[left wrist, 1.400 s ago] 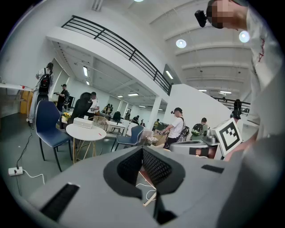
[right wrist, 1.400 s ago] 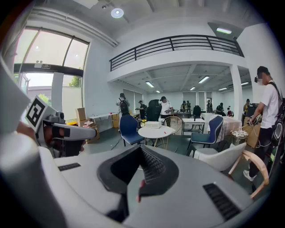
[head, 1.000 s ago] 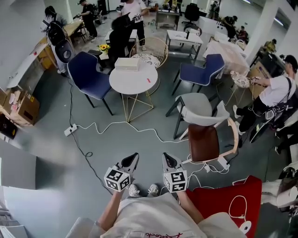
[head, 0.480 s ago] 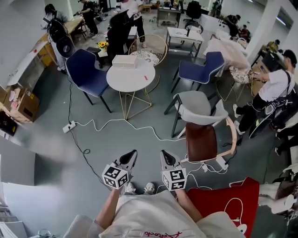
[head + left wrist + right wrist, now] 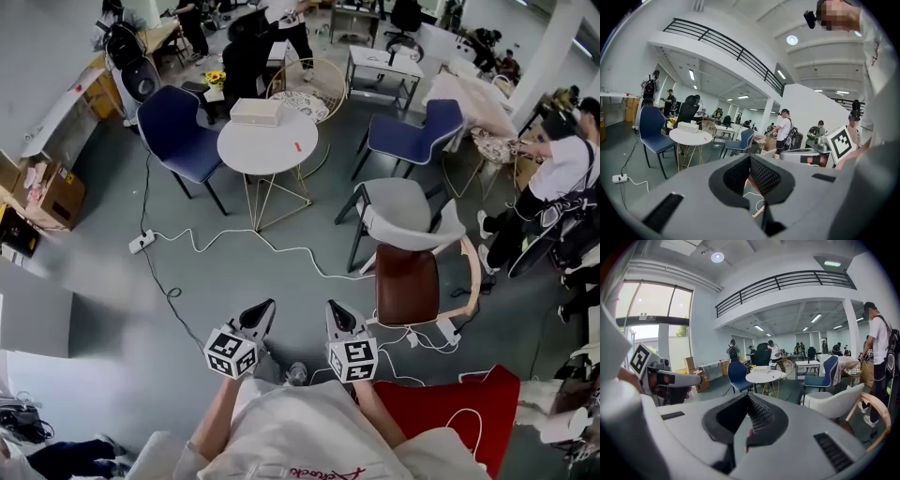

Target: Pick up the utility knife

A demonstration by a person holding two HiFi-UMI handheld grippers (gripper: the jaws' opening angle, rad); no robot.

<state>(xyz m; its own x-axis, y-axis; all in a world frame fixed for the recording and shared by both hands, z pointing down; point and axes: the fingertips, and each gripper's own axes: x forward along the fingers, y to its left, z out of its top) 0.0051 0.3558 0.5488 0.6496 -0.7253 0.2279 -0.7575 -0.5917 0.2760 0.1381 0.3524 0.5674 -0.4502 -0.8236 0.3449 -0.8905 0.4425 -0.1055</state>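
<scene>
A round white table [image 5: 267, 150] stands well ahead of me across the grey floor. On it lie a white box [image 5: 256, 111] and a small red object [image 5: 297, 146], too small to make out. The table [image 5: 761, 377] and the red object [image 5: 773, 376] also show in the right gripper view, and the red object [image 5: 705, 138] in the left gripper view. My left gripper [image 5: 265, 307] and right gripper [image 5: 335, 309] are held side by side in front of my body, far short of the table. Both are shut and hold nothing [image 5: 750, 161] [image 5: 749, 401].
Blue chairs [image 5: 178, 131] [image 5: 417, 136] flank the table. A grey chair [image 5: 403, 216] and a brown chair [image 5: 408, 286] stand to the right of my path. A white cable [image 5: 272, 251] and power strip [image 5: 142, 242] lie on the floor. A red seat [image 5: 450, 412] is close at my right. People stand at the back.
I have stepped across the floor, and the room has shifted in view. Both grippers travelled with me, still side by side and shut. Only one shoe now shows below them.
</scene>
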